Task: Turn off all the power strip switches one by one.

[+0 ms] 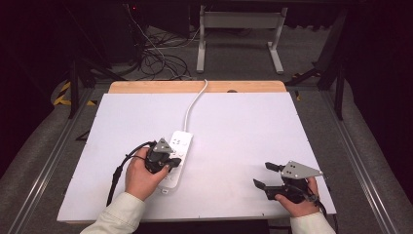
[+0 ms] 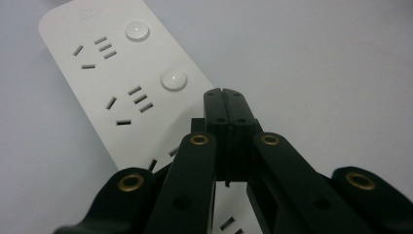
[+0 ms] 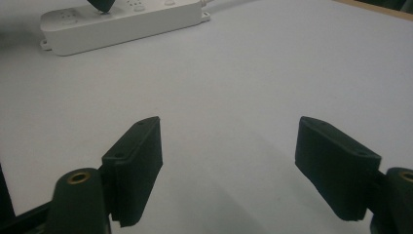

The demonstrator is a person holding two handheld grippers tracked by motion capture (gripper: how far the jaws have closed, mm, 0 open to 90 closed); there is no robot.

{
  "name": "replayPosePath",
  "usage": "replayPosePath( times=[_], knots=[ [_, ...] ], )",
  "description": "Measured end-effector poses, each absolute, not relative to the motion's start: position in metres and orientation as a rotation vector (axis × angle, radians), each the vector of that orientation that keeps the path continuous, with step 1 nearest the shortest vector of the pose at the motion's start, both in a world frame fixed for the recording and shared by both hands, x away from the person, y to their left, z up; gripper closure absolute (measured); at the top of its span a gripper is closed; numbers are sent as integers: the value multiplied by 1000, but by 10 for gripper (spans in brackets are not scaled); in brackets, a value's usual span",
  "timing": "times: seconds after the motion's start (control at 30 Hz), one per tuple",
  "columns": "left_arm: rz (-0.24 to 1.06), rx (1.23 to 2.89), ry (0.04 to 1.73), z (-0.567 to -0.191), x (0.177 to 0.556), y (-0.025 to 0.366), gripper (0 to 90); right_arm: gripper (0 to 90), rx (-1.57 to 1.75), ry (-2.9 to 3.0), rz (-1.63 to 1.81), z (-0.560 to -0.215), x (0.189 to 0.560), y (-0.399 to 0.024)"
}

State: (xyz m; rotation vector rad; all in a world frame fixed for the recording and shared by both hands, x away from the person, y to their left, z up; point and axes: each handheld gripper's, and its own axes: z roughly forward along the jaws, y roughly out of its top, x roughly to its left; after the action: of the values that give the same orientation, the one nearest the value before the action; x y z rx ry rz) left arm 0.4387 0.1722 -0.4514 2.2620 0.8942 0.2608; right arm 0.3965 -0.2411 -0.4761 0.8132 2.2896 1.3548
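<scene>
My left gripper hangs over the near half of a white power strip on the white table, its jaws clenched flat against each other with nothing between them. In the left gripper view the pressed-together pads of the left gripper sit above the power strip, just beside a round white button; whether the tips touch the plastic cannot be told. A second round button and rows of socket slots run away along the strip's face.

The strip lies left of the table's centre, its long side running from near to far, and its white cord leads off the far end toward the table's wooden far edge.

My right gripper rests low at the near right of the table, well apart from the strip, jaws released and spread wide on empty air. In the right gripper view the two black pads of the right gripper stand far apart above bare white surface, with the power strip lying across the far left and the dark tip of my other gripper over it.

My left hand and right hand come in from the near edge in pale sleeves.
</scene>
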Motion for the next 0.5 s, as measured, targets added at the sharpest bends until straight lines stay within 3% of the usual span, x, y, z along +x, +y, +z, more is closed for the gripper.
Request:
replayPosePath(
  times=[0.5],
  knots=[
    [272,2277,905,-455,440,173,900,264,811,2292,1352,-476,396,-241]
  ],
)
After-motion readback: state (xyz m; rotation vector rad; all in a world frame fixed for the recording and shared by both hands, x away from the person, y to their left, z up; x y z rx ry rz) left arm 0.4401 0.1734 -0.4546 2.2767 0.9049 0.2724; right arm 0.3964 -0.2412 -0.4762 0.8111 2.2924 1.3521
